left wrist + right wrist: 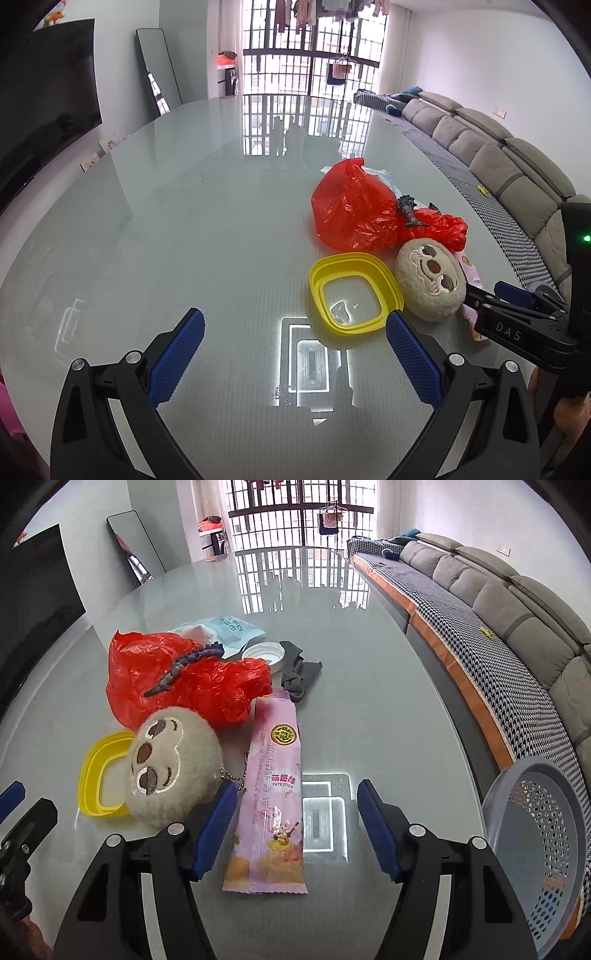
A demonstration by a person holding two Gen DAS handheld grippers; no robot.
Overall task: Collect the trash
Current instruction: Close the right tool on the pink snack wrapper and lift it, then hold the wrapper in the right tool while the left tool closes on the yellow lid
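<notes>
1. Yellow plastic lid (pixel 96 775), lying flat toward the table's (pixel 369 709) left part, touching the plush sloth head (pixel 173 768) on its right.
2. Red plastic bag (pixel 192 683), crumpled behind the plush, with a small dark toy lizard (pixel 184 666) on top; a pale blue packet (pixel 225 627), a white cap (pixel 266 655) and a dark cloth (pixel 299 672) lay further back.
3. Pink snack wrapper (pixel 273 801), the likely trash in hand, lay lengthwise between the spread fingers of the right gripper (pixel 295 827), nearer the left pad; neither pad pressed it.
4. Grey perforated basket (pixel 543 849), off the table's right edge, presumably the trash bin.
5. Left gripper (pixel 295 354), jaws spread and empty over bare table, tilted downward, the lid just beyond its right finger.
6. Right gripper, tilted steeply downward over the wrapper's near end.
7. Risks, judged: the flat, slick wrapper could slide from closing pads on the glossy top; the left pad, close to the plush's bead chain (pixel 236 775), could snag it and drag the toy along.
</notes>
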